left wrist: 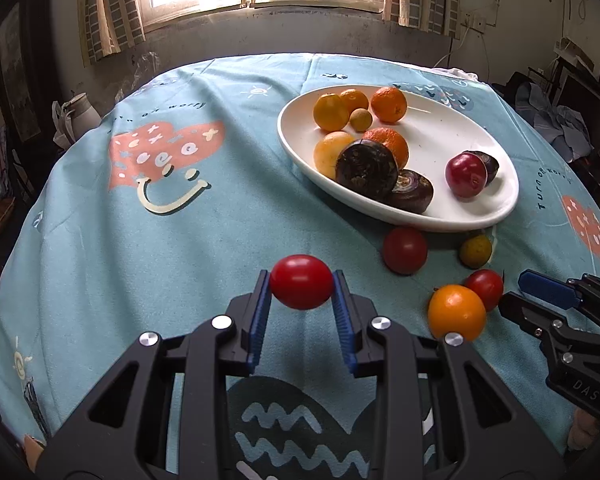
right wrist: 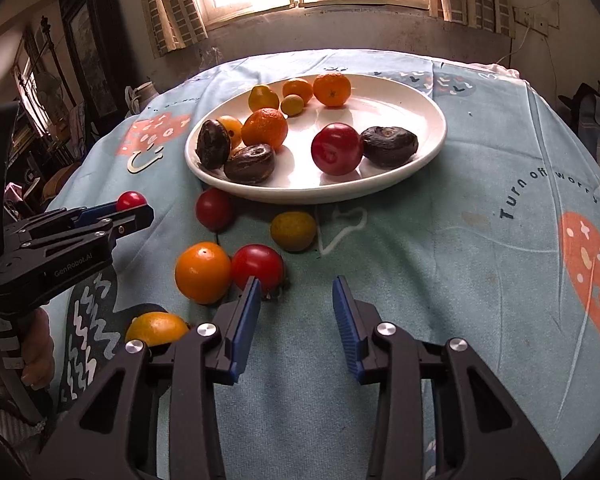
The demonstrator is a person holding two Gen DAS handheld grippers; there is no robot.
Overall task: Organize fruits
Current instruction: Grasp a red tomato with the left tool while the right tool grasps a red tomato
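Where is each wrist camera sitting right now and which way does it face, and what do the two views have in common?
Left wrist: rides the left gripper, facing the window across the table; its fingers clamp a red tomato; right gripper enters from the right edge.
Right wrist: rides the right gripper, jaws open and holding nothing, facing the same window; left gripper and the person's hand show at left.
Shared: white plate of fruit, loose orange fruit, blue tablecloth.

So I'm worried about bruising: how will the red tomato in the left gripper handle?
The red tomato looks smooth and glossy, so it may slip between the fingers. Its round shape suggests it would roll once set on the white plate.
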